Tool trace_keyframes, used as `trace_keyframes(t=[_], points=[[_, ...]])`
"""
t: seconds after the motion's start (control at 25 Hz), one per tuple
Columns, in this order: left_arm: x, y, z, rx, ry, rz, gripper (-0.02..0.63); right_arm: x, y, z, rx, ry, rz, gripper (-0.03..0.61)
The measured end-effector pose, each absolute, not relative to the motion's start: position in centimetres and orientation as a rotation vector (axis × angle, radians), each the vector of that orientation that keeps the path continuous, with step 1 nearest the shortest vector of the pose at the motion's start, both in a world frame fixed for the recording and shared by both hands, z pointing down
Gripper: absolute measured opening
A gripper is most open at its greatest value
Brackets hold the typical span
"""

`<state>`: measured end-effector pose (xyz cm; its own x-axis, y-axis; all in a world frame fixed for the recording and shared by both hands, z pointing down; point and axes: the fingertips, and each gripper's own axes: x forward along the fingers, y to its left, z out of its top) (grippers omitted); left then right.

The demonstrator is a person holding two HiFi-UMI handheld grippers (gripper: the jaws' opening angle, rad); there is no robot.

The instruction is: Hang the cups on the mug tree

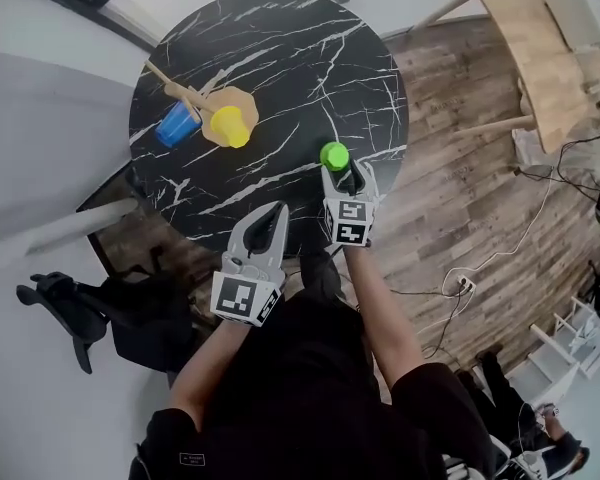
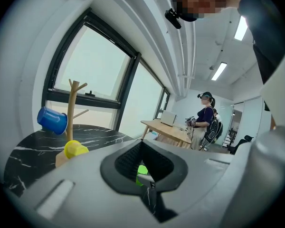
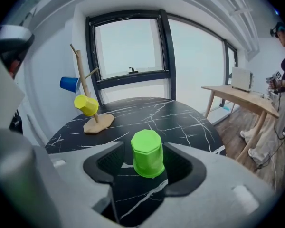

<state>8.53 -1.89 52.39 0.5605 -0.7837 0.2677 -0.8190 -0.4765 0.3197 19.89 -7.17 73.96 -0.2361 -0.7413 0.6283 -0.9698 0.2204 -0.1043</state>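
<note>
The step in hand is the pick-up of the last cup. The green cup point(image 1: 334, 155) stands upside down on the black marble table point(image 1: 280, 58), at its near right part, close to the edge. The right gripper point(image 1: 342, 176) is around it: in the right gripper view the jaws stand wide apart, one on each side of the cup, and the pads do not press on it. So the cup is between the jaws but not held. The left gripper point(image 1: 270, 213) hovers at the near edge of the table, left of the right one, with its jaws together and nothing in them.

The mug tree point(image 1: 195, 98) stands at the far left part of the table, well apart from the green cup. A blue cup point(image 1: 177, 126) and a yellow cup point(image 1: 230, 126) appear to hang on its branches already, so I judge the task about two thirds done.

The next move, I think, calls for closing the jaws on the cup walls, then lifting it and carrying it to a free branch of the tree.

The green cup is bright plastic with flat faces around, an eight-sided bottom turned up, and a rim that widens a little on the table. No handle shows from these views, so which side must go to the branch I cannot tell.
</note>
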Motion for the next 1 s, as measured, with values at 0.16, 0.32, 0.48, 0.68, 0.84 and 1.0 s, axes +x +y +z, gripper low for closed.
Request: trace_keyframes(t=[0.16,0.32,0.48,0.68,0.84,1.0], points=[[7.5,-2.1,52.6,2.385,-1.314,0.137,-0.006,19.6,-8.0,74.8,1.602,-2.015,0.685,0.244],[6.7,-2.4,52.4,2.382,-1.326,0.136,-0.006,20.2,-8.6,75.1,1.662,-1.961,0.694,0.222],[5.8,-2.4,52.5,2.368,-1.333,0.126,-0.006,20.3,-8.6,75.2,1.667,-1.957,0.688,0.219],[5.3,-2.4,52.3,2.367,-1.345,0.102,-0.006,20.6,-8.6,74.7,1.663,-1.958,0.672,0.218],[4.8,-2.3,51.5,2.364,-1.358,0.084,-0.006,20.4,-8.4,73.7,1.659,-1.971,0.669,0.216],[4.2,-1.9,50.7,2.354,-1.371,0.057,-0.006,20.6,-8.0,72.0,1.662,-1.988,0.659,0.216]])
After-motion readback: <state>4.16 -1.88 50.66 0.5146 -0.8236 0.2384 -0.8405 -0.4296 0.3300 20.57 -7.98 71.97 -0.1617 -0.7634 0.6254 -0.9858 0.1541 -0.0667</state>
